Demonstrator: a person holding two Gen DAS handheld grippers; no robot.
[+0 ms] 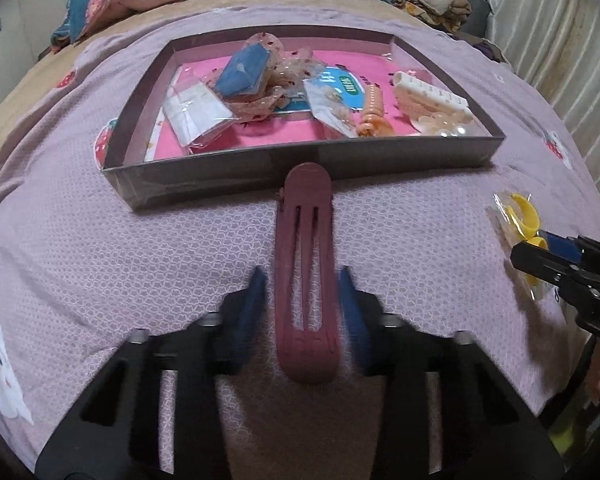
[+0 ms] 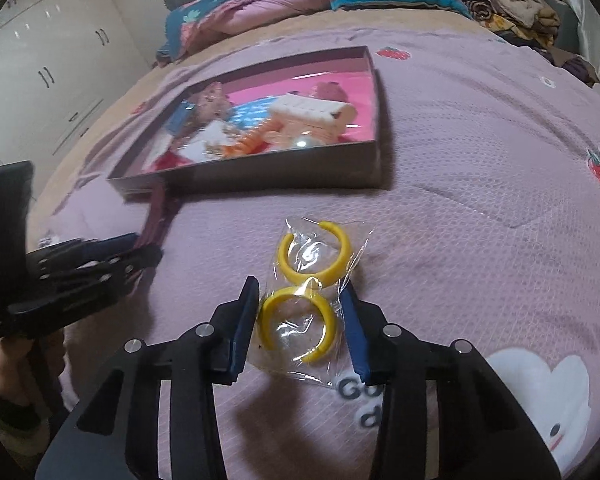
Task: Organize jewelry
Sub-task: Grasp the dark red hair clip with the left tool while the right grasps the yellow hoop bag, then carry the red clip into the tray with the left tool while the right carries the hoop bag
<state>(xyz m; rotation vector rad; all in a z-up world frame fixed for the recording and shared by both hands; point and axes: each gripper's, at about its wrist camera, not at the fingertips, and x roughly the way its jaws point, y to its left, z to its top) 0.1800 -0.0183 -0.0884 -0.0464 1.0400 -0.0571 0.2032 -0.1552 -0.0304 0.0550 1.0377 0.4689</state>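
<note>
Left gripper (image 1: 304, 308) is straddling a maroon hair clip (image 1: 305, 272), jaws not quite touching; right gripper (image 2: 300, 320) is pinching a bag of 2 yellow hoop earrings (image 2: 306, 296); ahead, a grey tray (image 1: 220, 178) is holding clips and packets.

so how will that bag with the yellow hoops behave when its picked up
The bag is thin, crinkly clear plastic, so it will probably be light and floppy and may slip between the right gripper pads. The two hoops look rigid but sit loose inside, so they will likely slide and sag to the low end.

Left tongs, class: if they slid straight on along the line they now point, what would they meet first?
The left tongs straddle the maroon hair clip, which lies along that line. Past the clip's far tip, the first obstacle looks to be the near wall of the grey tray; depth is uncertain.
</note>
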